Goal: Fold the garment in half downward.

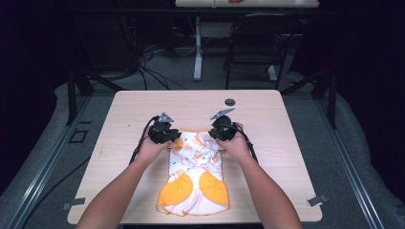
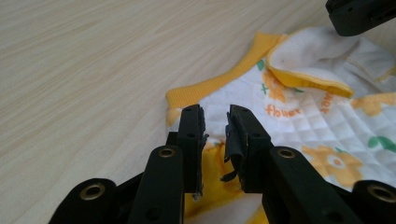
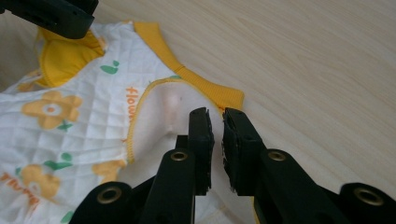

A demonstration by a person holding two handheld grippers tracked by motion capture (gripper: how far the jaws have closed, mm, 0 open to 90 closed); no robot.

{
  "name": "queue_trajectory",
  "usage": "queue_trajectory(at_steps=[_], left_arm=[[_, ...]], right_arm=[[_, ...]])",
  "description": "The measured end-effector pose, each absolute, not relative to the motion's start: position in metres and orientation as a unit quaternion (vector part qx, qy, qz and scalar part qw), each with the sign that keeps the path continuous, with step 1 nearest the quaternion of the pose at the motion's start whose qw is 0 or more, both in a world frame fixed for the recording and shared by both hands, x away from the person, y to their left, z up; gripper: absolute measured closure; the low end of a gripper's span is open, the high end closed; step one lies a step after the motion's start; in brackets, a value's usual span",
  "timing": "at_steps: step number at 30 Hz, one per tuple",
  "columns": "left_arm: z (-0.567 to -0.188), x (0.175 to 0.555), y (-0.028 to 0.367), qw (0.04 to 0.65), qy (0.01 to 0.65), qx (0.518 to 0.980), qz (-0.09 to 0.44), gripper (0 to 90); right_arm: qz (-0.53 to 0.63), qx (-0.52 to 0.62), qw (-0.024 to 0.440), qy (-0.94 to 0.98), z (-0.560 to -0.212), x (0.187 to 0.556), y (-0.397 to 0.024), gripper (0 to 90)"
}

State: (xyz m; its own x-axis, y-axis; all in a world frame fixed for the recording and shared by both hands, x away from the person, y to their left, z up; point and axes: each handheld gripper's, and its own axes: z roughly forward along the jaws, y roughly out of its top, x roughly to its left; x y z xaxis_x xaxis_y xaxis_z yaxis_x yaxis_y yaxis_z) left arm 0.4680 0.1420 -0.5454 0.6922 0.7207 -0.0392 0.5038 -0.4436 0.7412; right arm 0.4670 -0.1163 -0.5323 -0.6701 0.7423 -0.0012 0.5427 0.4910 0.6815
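A small white quilted garment [image 1: 196, 167] with orange flowers and orange trim lies flat on the wooden table [image 1: 277, 129], its neck end away from me. My left gripper [image 1: 173, 137] hovers over its far left shoulder and my right gripper [image 1: 216, 136] over its far right shoulder. In the left gripper view the jaws [image 2: 215, 114] stand a little apart above the orange-edged corner of the garment [image 2: 317, 121], with nothing pinched. In the right gripper view the jaws [image 3: 215, 116] also show a narrow gap, just over the orange collar band of the garment [image 3: 79, 121].
A small dark round disc [image 1: 230, 101] lies on the table beyond the garment. Metal clips [image 1: 316, 200] sit at the table's near corners. Behind the table stand a black chair [image 1: 260, 43] and another table's leg [image 1: 197, 47], with cables on the floor.
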Motion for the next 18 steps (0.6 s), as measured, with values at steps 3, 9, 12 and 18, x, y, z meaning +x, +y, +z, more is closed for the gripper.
queue_trajectory(at_steps=[3, 9, 12, 18], left_arm=[[-0.549, 0.475, 0.143, 0.381, 0.375, 0.833, 0.142, 74.9], [-0.557, 0.484, 0.144, 0.372, 0.388, 0.83, 0.148, 72.9], [-0.562, 0.485, 0.143, 0.367, 0.39, 0.832, 0.146, 71.2], [-0.57, 0.485, 0.14, 0.356, 0.386, 0.837, 0.154, 66.6]], right_arm=[[0.325, 0.382, 0.148, 0.853, -0.537, 0.473, -0.115, 79.4], [0.319, 0.395, 0.146, 0.849, -0.545, 0.48, -0.113, 77.8], [0.309, 0.4, 0.144, 0.851, -0.551, 0.483, -0.112, 75.7], [0.3, 0.406, 0.147, 0.851, -0.559, 0.486, -0.109, 71.6]])
